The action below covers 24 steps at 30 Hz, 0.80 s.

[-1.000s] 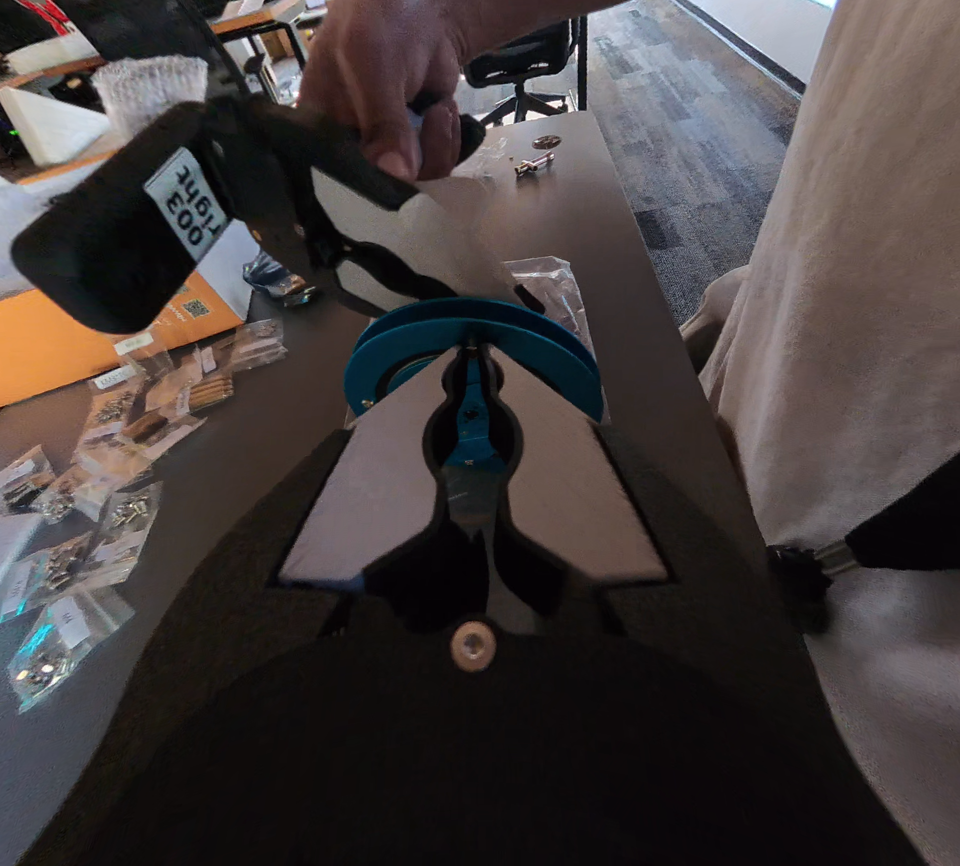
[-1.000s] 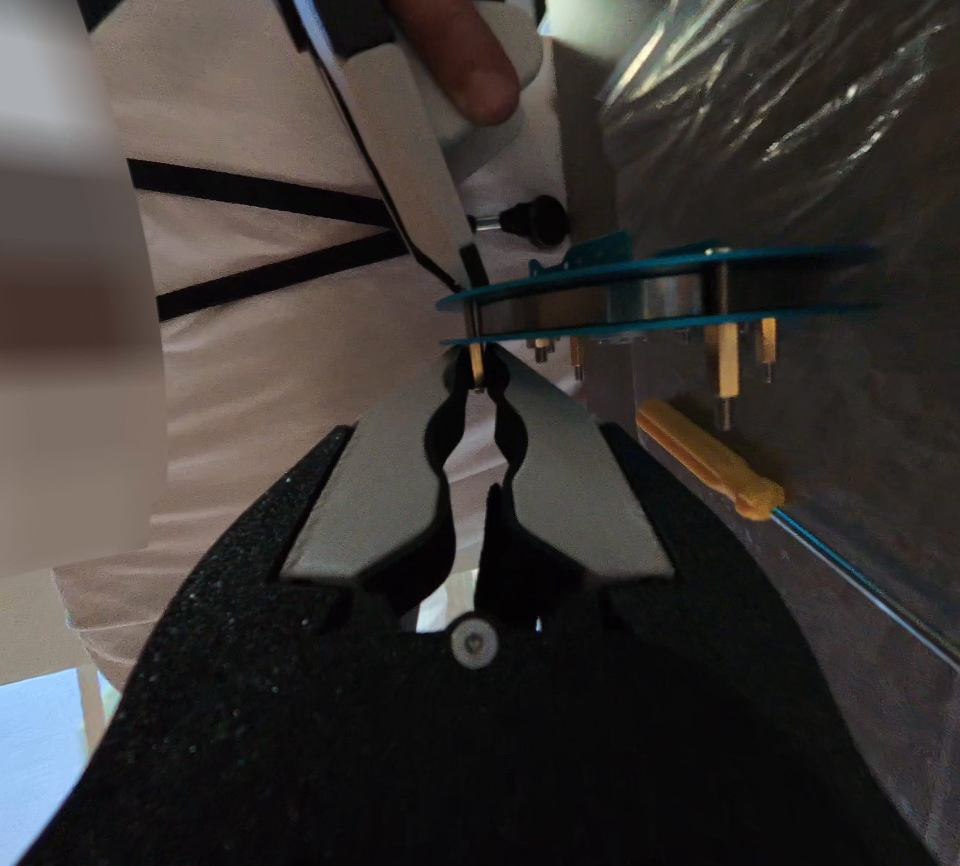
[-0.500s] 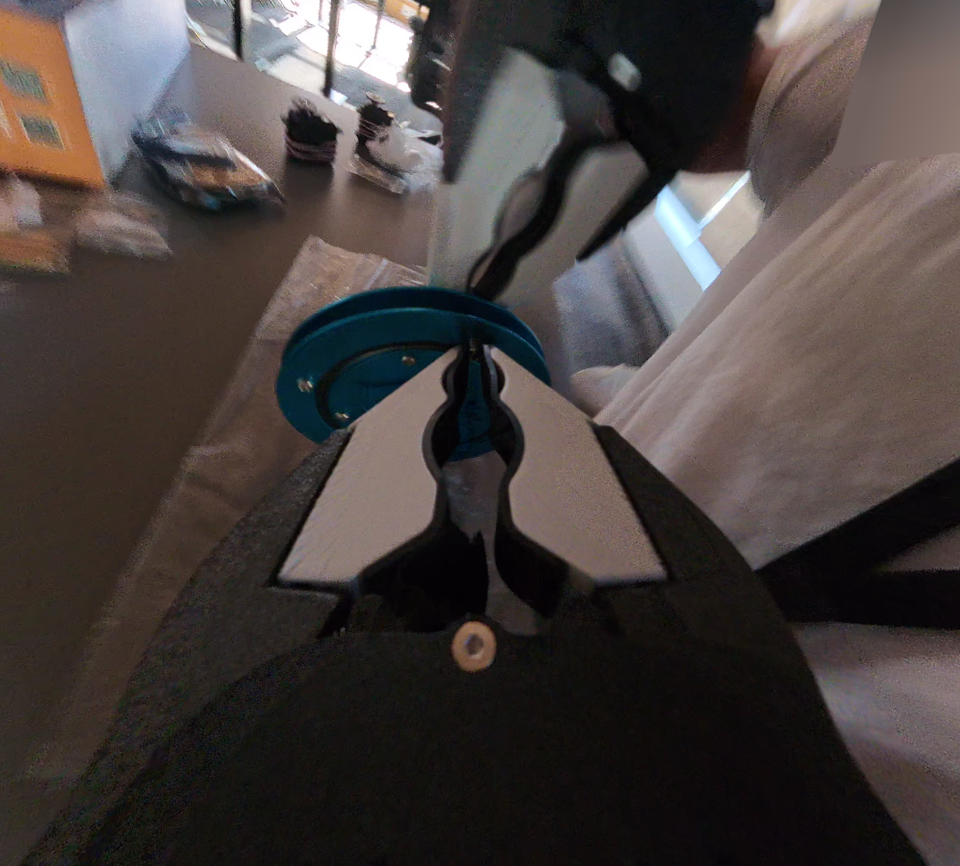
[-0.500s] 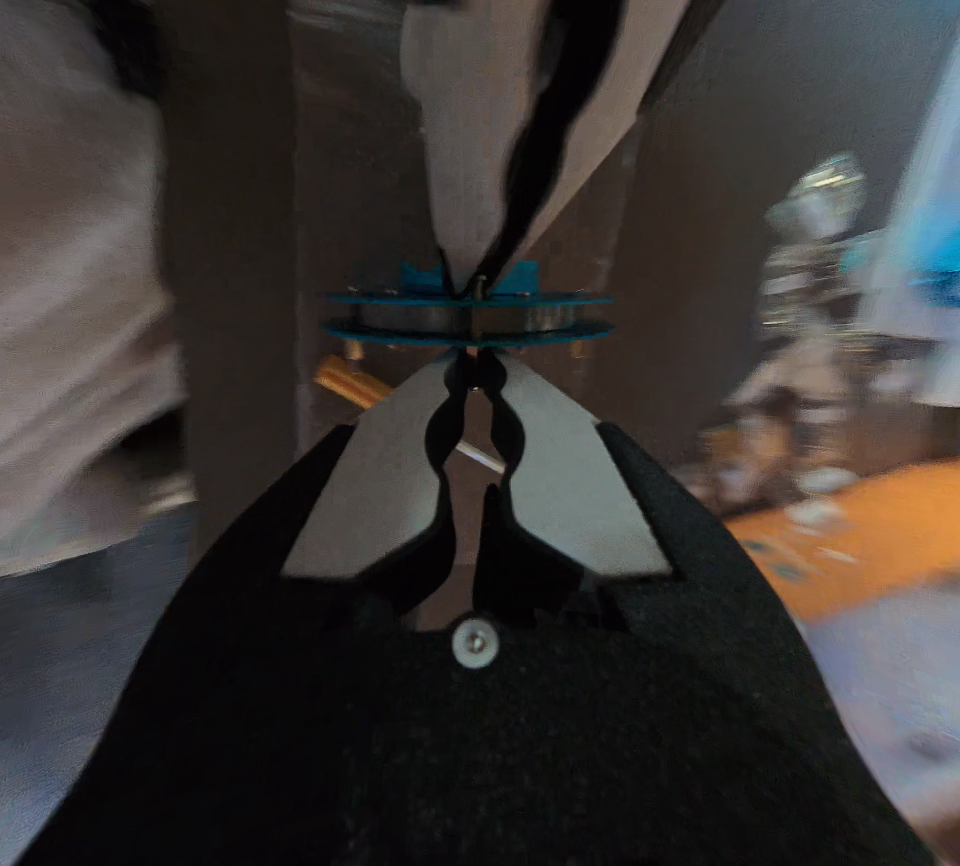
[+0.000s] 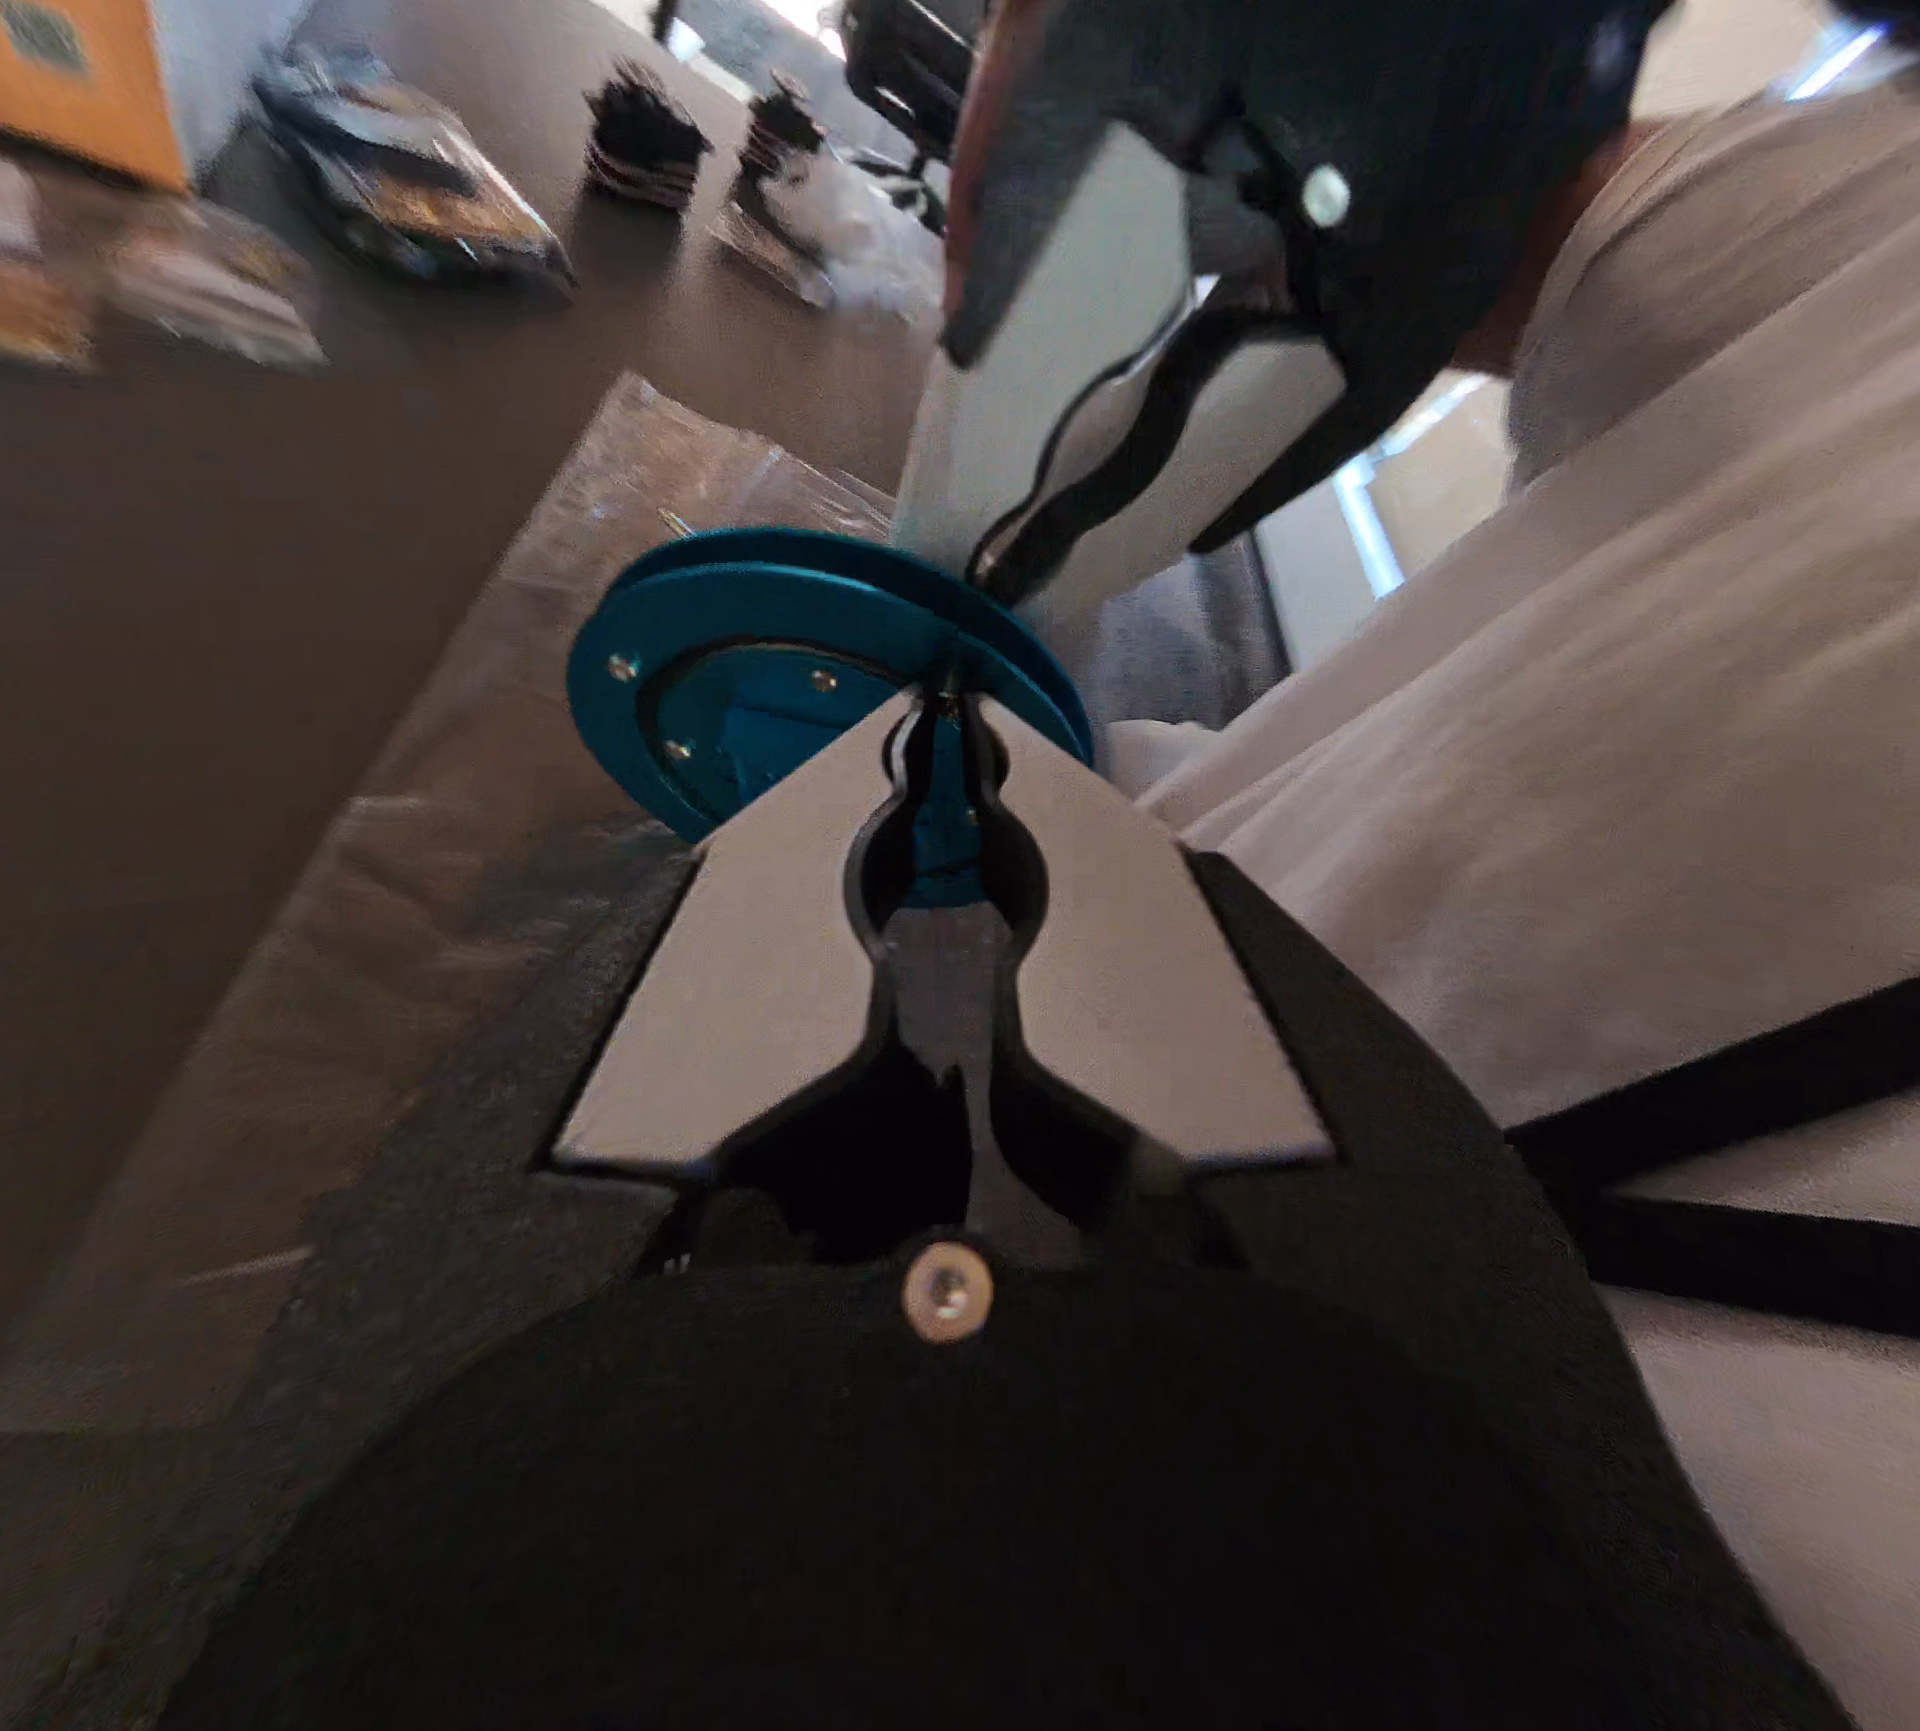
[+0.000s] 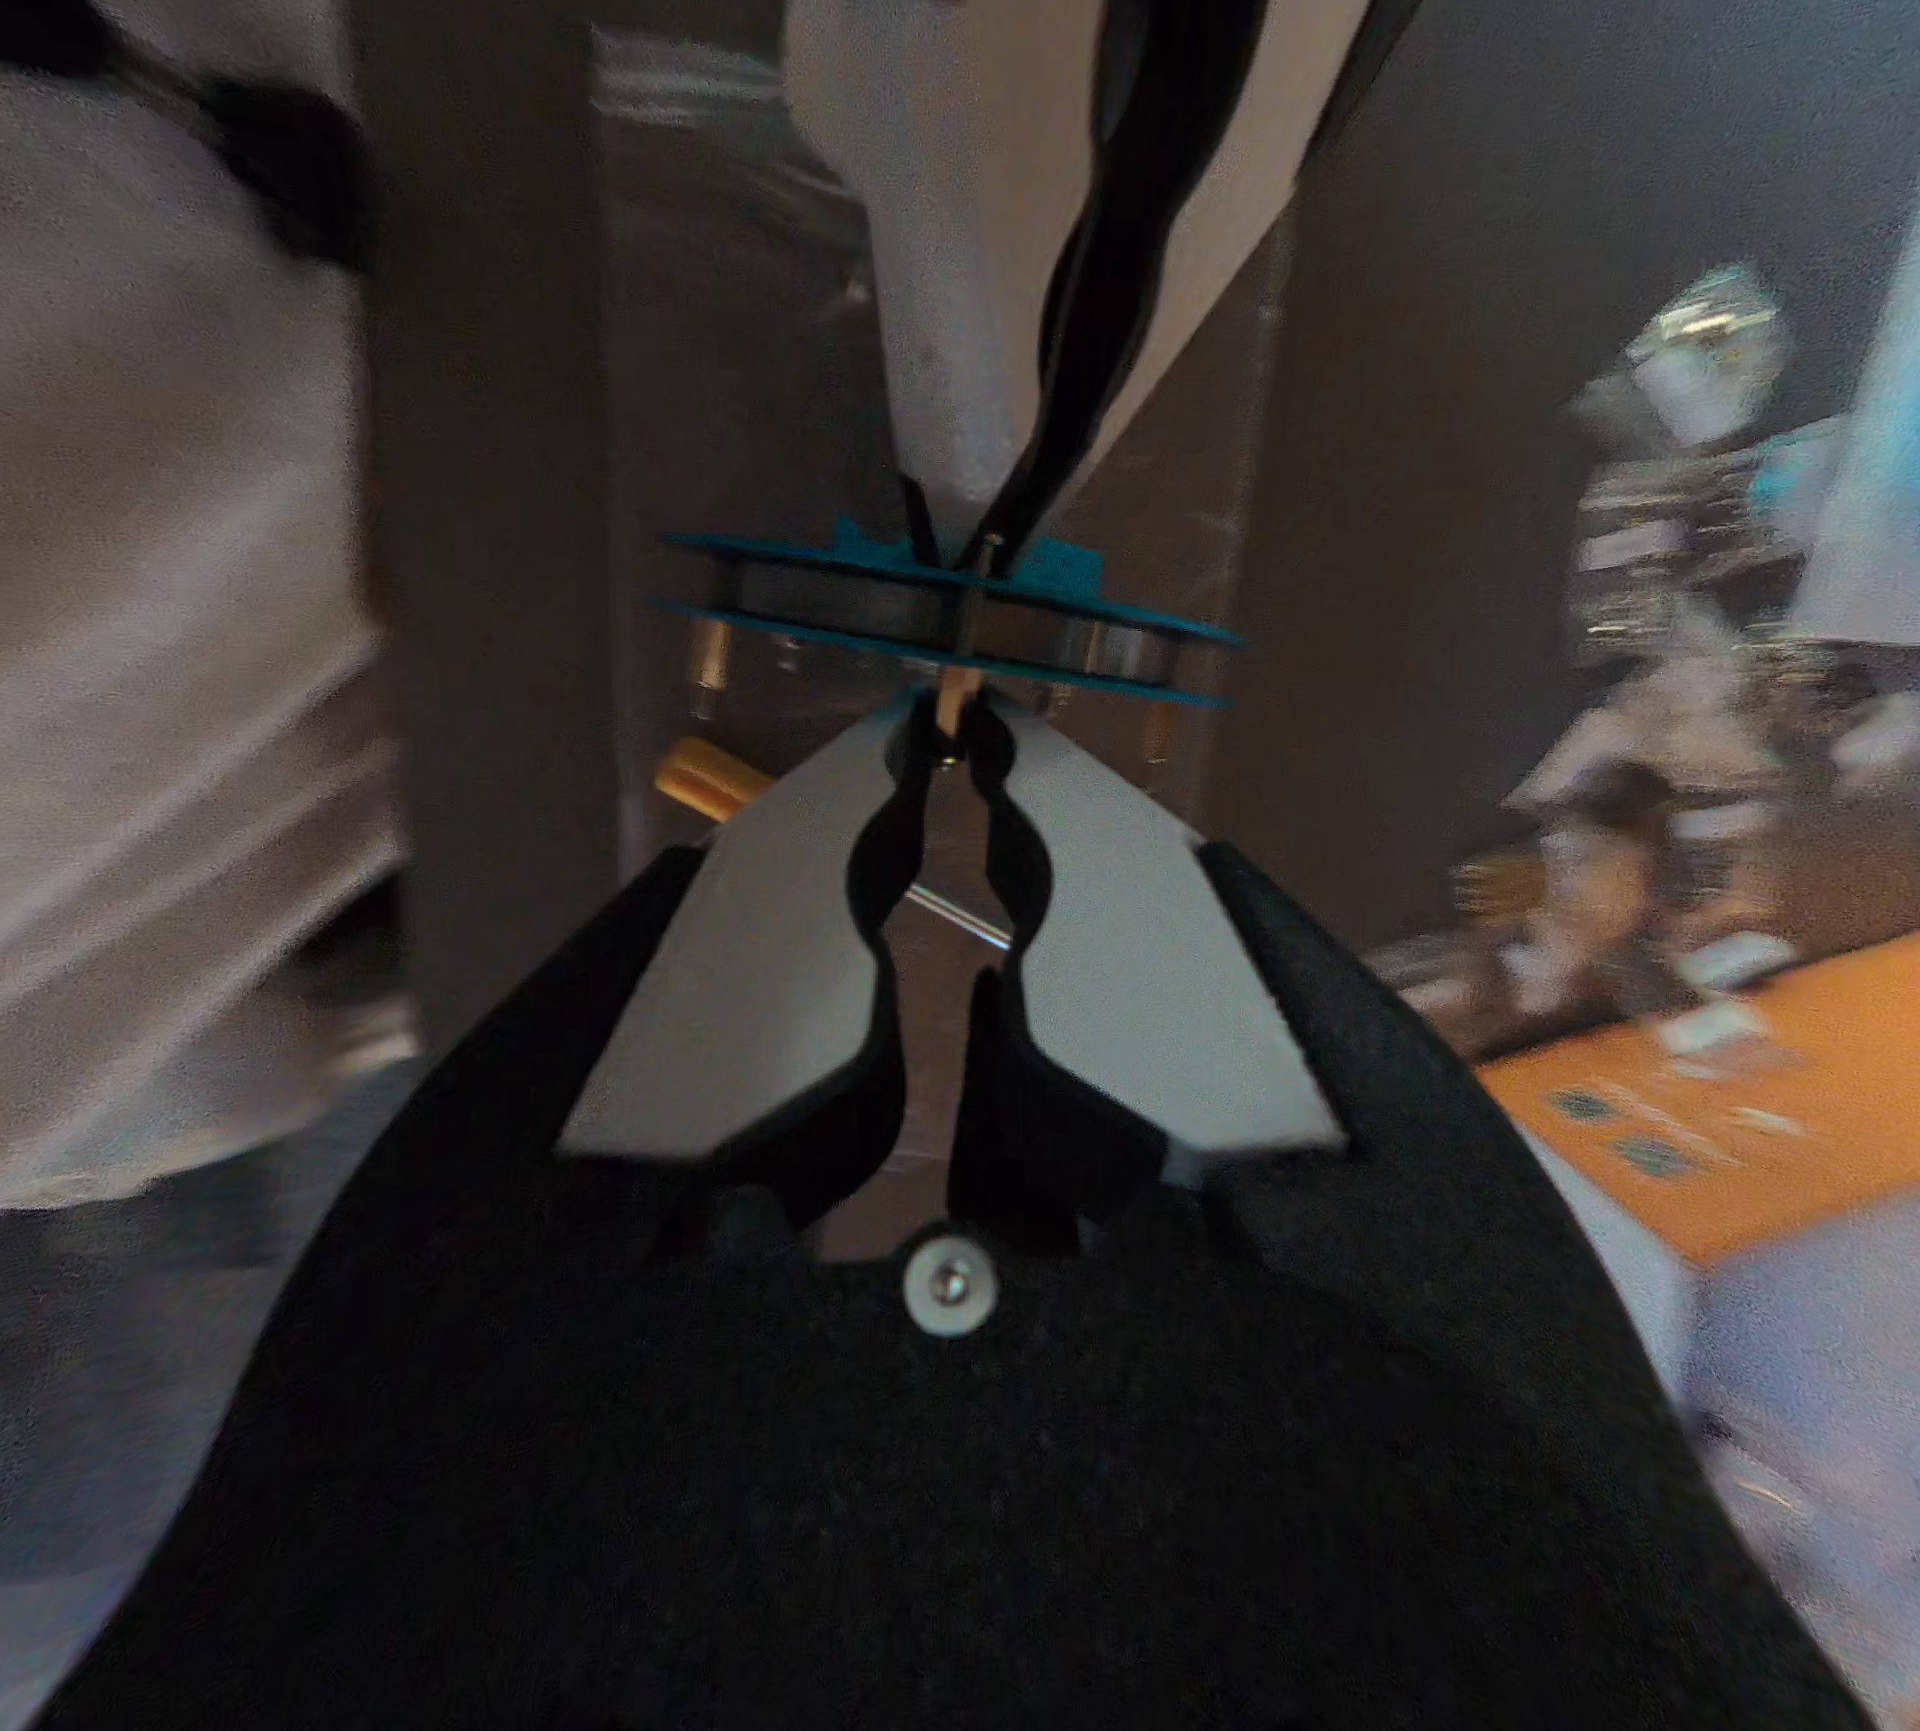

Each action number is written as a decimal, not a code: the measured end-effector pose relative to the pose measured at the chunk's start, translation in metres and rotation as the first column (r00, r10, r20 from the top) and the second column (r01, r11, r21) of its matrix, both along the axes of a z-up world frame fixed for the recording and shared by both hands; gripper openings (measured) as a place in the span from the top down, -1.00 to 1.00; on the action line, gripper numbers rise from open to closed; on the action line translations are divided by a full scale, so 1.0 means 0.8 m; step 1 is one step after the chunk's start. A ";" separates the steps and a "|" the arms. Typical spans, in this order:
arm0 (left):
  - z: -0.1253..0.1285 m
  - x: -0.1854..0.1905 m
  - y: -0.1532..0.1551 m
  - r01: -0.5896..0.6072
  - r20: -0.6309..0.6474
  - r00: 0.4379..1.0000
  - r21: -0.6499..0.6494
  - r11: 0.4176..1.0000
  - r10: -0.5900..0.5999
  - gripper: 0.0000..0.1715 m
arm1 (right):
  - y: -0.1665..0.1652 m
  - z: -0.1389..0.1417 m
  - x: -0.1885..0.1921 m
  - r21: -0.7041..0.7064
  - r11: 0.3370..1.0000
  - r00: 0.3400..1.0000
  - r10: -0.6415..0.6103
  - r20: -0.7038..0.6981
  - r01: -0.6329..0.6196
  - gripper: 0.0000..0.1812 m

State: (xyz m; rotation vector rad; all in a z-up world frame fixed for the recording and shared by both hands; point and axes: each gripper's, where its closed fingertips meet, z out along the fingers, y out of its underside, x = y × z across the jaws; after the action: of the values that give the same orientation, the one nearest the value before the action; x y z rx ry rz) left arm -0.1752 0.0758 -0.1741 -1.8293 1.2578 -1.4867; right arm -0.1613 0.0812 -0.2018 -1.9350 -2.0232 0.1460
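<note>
The blue disc assembly (image 5: 790,642), two thin round blue plates stacked with a metal ring between them, was held at its rim between the two grippers, over a clear plastic bag (image 5: 582,850) spread on the dark counter (image 5: 208,642); whether any part of it touched the bag could not be told; the left gripper (image 5: 940,705) had its fingers clenched almost to nothing on the head of a small screw (image 6: 987,543) at the near edge of the upper plate; the right gripper (image 6: 951,725) met it from the opposite face, its fingers pinched on a brass standoff (image 6: 951,705) that stuck out of the lower plate in line with that screw; the left wrist view showed the assembly's flat face, with a curved slot and several small screw heads, and the right gripper reaching in from the far right with a hand around its handle; it hid the standoff behind the plates; the right wrist view took the plates edge-on, so the gap, the ring and the screw shaft crossing them were plain, as were other brass standoffs on the lower plate; only that view showed a yellow-handled tool (image 6: 707,788) lying on the bag just to the left; only the left wrist view showed packets of parts (image 5: 405,195) far off to the left, beside an orange box (image 5: 62,19); both pictures were blurred at their edges.
</note>
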 end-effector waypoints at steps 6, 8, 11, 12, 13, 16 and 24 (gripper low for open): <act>-0.001 0.004 -0.011 0.063 -0.022 0.998 0.126 0.990 -0.060 0.97 | -0.014 -0.002 0.005 -0.226 0.972 0.998 -0.055 0.044 0.063 0.99; -0.003 0.007 -0.011 0.069 -0.040 0.998 0.559 0.826 -0.056 0.98 | -0.033 0.004 0.001 -0.631 0.761 0.980 -0.200 -0.007 0.151 0.99; -0.005 0.007 0.005 0.054 -0.058 0.998 0.927 0.371 0.001 0.96 | -0.037 0.020 -0.006 -0.940 0.305 0.924 -0.381 0.025 0.151 0.99; -0.005 0.007 0.006 0.066 -0.069 0.998 0.959 0.276 0.000 0.96 | -0.038 0.020 -0.007 -0.943 0.304 0.926 -0.377 0.009 0.132 0.99; -0.005 0.007 0.007 0.069 -0.075 0.997 0.949 0.308 0.006 0.96 | -0.036 0.017 -0.007 -0.917 0.376 0.930 -0.367 -0.014 0.135 0.98; -0.005 0.006 0.008 0.038 -0.056 0.998 0.724 0.689 0.004 0.96 | -0.018 0.006 -0.001 -0.632 0.758 0.959 -0.271 -0.083 0.160 0.97; -0.003 0.004 -0.007 0.105 -0.096 0.991 0.090 0.990 -0.096 0.96 | -0.010 0.023 -0.002 -0.043 0.998 0.996 -0.050 -0.076 0.046 0.92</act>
State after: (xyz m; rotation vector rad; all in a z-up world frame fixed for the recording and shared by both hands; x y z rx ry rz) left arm -0.1717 0.0702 -0.1768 -1.8145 1.4587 -1.3832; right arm -0.1633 0.0732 -0.1833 -1.9696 -1.9372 0.2485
